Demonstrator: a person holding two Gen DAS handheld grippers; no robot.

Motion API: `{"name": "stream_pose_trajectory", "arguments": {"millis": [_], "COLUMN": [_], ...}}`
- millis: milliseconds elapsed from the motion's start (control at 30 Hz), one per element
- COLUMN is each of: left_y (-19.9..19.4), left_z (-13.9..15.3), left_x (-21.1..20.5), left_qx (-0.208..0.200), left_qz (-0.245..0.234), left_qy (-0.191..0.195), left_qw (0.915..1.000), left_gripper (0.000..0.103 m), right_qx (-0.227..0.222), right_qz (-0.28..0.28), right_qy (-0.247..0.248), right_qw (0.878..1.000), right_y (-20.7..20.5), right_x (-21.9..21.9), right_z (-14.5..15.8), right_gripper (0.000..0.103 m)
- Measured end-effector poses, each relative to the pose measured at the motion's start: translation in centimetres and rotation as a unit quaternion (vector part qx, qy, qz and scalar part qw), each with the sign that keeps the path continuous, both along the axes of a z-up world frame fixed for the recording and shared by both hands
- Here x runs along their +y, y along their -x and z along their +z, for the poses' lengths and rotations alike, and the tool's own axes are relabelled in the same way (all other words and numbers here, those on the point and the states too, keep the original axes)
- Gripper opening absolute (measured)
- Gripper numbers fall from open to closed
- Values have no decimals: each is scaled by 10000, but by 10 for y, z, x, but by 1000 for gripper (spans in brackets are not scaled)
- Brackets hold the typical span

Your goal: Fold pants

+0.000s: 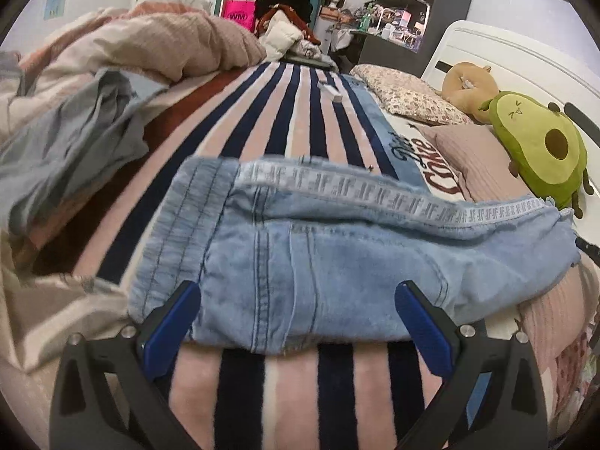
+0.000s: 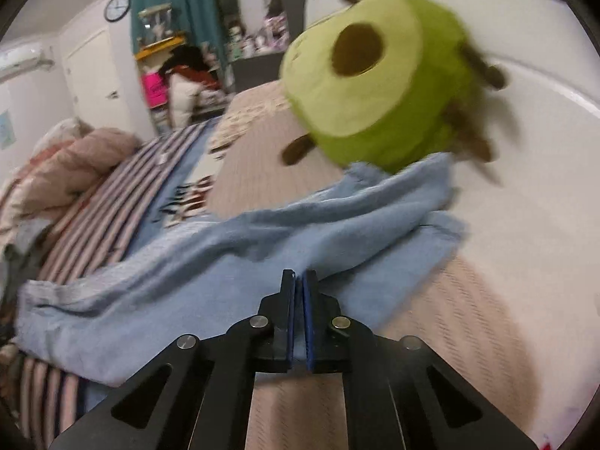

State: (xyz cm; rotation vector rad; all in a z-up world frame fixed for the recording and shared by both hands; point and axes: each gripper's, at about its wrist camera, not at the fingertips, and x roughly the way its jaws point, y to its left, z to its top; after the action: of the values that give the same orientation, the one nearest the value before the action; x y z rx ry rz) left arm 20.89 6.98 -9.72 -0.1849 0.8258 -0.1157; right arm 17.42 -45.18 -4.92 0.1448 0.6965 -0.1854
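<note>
Left-wrist view has the left gripper (image 1: 298, 302) spread wide, its two blue pads standing far apart with nothing pinched. Between and just beyond the pads lies the near edge of the pants (image 1: 318, 255), light denim with dark stitching and a white patterned waistband running across their far side. Under the claw and stretching away ahead is a striped blanket (image 1: 285, 120) in navy and pink. Off to the claw's left sits a crumpled grey-blue garment (image 1: 67, 150), with a heap of pinkish bedding (image 1: 161, 45) behind it. To the right, past the end of the denim, an avocado plush (image 1: 540, 150) leans by a tan plush (image 1: 465, 86) and a floral pillow (image 1: 405, 93).

Right-wrist view, blurred, shows what the other cannot: the right gripper (image 2: 299, 277) with its pads pressed together, its tips at the near edge of the pants (image 2: 225, 255). Whether a fold of cloth is caught between them cannot be made out. From here the denim runs leftward from the claw onto the striped blanket (image 2: 112, 202), and its far end reaches up to the avocado plush (image 2: 375, 75) straight ahead, which lies on a ribbed pink cover (image 2: 468, 318). A wall clock (image 2: 117, 7) shows far off to the upper left.
</note>
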Motion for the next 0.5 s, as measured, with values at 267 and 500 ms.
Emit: {"name": "stream_pose_trajectory", "arguments": {"millis": [267, 500], "left_y": [0, -9], "left_z": [-36, -58], "left_x": [17, 23], "left_qx": [714, 897], "left_qz": [239, 563], "left_qy": [930, 1354], "left_qw": [9928, 9851], "left_gripper": [102, 102], "right_qx": [-246, -277], "right_qz": [178, 772], "right_qy": [-580, -427], "right_qw": [9979, 9957], "right_y": [25, 19], "right_x": [9, 51], "right_z": [1, -1], "right_gripper": [41, 41]}}
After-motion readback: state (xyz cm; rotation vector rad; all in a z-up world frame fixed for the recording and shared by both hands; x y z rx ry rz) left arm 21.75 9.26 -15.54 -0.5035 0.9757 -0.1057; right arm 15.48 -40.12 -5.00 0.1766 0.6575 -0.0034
